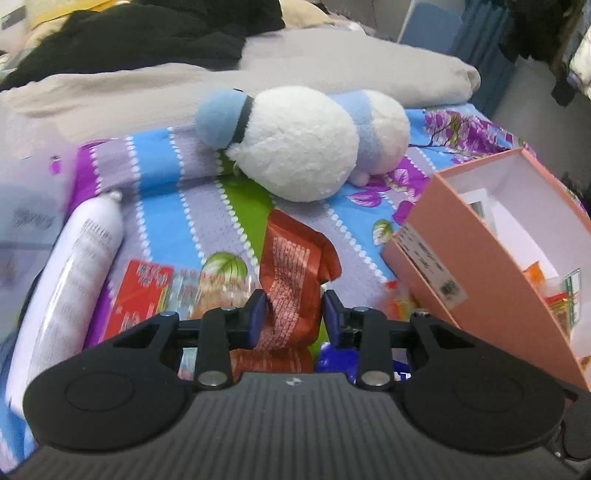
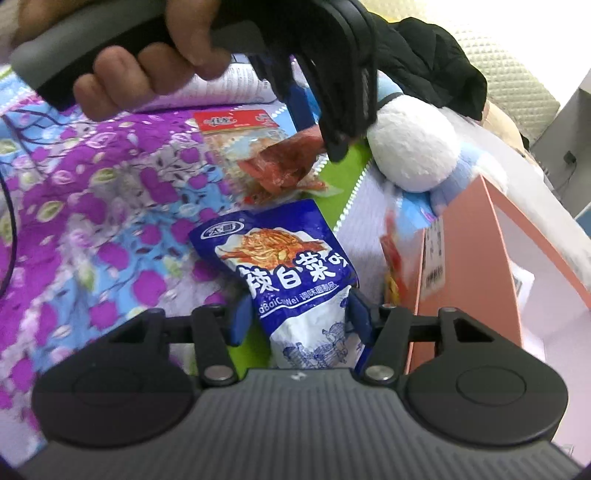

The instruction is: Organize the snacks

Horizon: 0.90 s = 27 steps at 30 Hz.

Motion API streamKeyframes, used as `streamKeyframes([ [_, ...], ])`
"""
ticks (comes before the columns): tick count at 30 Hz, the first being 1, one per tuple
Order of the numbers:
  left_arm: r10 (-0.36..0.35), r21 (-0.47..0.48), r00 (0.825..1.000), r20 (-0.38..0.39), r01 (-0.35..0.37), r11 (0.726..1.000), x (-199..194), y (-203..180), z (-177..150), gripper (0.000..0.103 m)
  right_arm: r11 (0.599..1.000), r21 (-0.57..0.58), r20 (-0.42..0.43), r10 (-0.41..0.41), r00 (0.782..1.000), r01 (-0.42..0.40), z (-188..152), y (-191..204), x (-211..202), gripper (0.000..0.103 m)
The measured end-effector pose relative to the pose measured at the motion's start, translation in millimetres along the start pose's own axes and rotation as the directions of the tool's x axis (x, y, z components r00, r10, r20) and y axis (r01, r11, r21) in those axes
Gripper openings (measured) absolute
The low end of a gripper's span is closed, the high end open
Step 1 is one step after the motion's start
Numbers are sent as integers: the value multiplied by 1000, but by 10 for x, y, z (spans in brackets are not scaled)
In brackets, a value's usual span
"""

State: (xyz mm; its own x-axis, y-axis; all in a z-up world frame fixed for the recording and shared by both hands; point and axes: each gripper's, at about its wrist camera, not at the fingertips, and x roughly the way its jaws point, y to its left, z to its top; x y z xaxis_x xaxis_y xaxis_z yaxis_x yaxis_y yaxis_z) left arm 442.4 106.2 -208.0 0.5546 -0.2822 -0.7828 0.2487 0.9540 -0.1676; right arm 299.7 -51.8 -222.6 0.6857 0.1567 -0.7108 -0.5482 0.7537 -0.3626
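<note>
My left gripper is shut on an orange-brown snack packet, held upright above the bedspread; in the right wrist view the same gripper pinches that packet. My right gripper has its jaws around a blue and white snack packet, both pads touching its sides. A red and clear snack packet lies on the bed left of the left gripper, also visible in the right wrist view. A pink open box with several snacks inside stands at right.
A white and blue plush toy lies on the floral bedspread behind the snacks. A white bottle lies at left. A grey blanket and black clothing fill the back. An orange wrapper sits by the box.
</note>
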Motion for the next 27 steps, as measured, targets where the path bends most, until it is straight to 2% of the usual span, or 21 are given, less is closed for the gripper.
streamKeyframes([
  [4, 55, 12, 998, 19, -55, 998, -355, -107, -232, 39, 996, 76, 14, 47, 999, -48, -126, -4, -264, 57],
  [10, 60, -53, 998, 31, -58, 997, -771, -221, -635, 38, 982, 168, 37, 78, 996, -83, -308, -109, -582, 57],
  [18, 77, -126, 997, 20, -74, 989, -1305, -490, -1089, 38, 960, 265, 66, 71, 995, -86, -541, -181, -936, 57],
  [22, 88, -183, 996, -18, -90, 979, -1496, -554, -1299, 38, 958, 277, 73, 64, 995, -82, -649, -135, -1047, 57],
  [27, 65, -269, 994, -83, -85, 959, -1614, -540, -1544, 38, 944, 313, 76, 81, 994, -101, -772, -77, -1135, 57],
])
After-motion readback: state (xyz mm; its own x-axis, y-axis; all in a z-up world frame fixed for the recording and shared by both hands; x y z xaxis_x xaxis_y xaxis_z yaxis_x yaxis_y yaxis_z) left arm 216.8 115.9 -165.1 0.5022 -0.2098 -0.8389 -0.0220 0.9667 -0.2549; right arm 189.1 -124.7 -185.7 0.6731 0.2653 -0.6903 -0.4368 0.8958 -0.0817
